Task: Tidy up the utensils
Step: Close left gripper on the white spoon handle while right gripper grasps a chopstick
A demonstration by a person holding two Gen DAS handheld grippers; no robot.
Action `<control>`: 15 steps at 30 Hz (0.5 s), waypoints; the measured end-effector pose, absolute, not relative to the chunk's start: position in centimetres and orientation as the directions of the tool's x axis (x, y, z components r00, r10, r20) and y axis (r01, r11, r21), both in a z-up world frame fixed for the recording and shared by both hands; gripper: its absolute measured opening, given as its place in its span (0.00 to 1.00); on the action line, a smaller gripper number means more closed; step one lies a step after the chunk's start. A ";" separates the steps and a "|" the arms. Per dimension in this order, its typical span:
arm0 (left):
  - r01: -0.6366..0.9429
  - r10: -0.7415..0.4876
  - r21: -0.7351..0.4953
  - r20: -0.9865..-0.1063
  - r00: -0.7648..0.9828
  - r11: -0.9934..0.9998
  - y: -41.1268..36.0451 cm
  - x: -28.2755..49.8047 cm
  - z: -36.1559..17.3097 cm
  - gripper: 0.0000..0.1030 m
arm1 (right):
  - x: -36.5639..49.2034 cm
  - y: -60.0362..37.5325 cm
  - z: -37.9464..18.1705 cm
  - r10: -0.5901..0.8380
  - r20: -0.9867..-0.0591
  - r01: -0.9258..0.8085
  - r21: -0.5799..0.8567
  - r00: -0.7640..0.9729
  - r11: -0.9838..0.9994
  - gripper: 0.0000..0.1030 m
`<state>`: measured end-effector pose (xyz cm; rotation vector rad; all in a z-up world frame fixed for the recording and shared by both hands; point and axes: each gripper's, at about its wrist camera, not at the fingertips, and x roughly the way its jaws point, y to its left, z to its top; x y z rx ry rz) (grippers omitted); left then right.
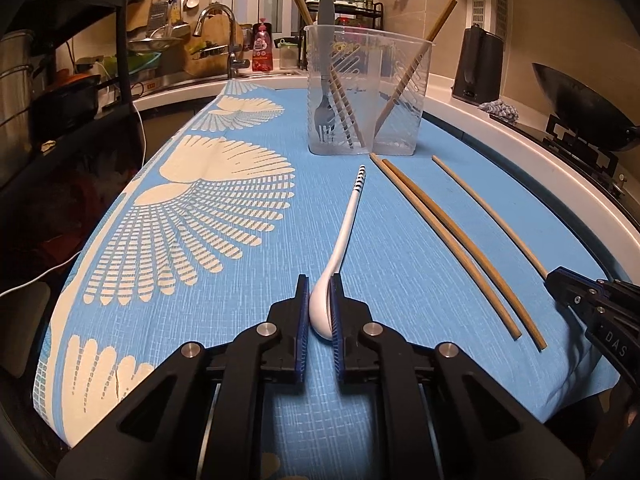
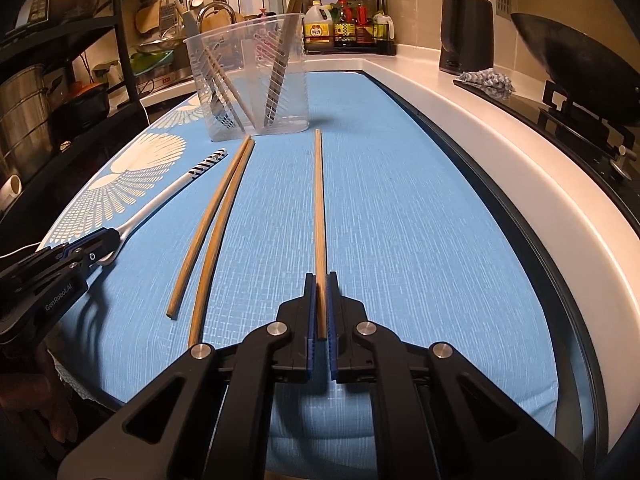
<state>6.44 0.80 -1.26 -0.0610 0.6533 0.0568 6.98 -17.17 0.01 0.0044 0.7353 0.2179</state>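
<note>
2 grippers are seen low over a blue cloth (image 1: 248, 320) with cream fan patterns, spread over a kitchen counter. The left gripper (image 1: 320, 292) is closed on the bowl of a white spoon (image 1: 344, 228), which is pinched between the blue pads; the spoon's long handle, striped dark at its tip, is stretched away over the cloth toward a clear plastic container (image 1: 368, 92). The right gripper (image 2: 319, 292) is closed on the near end of 1 wooden chopstick (image 2: 318, 200), which lies straight ahead on the cloth, its far end close to the container. 2 more chopsticks (image 2: 216, 220) are laid side by side between the spoon and the held chopstick, touching each other at their far ends and spreading apart nearer the grippers. Inside the container, which is placed at the far part of the cloth, a grey-handled fork (image 1: 325, 92) and several chopsticks are stood leaning against its walls. A dark wok (image 2: 576, 68) is seen at the right on a stove.
</note>
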 end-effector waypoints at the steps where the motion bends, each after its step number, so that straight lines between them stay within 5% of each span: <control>1: -0.072 0.033 -0.040 -0.607 0.794 0.997 0.8 6.4 -1.3 0.10 | 6.9 -17.2 0.0 0.199 -0.663 -0.195 0.080 0.721 0.977 0.06; 15: -0.071 0.015 -0.071 -0.597 0.802 0.995 1.2 6.3 -1.4 0.11 | 6.9 -17.0 -0.2 0.214 -0.656 -0.205 0.091 0.724 0.974 0.06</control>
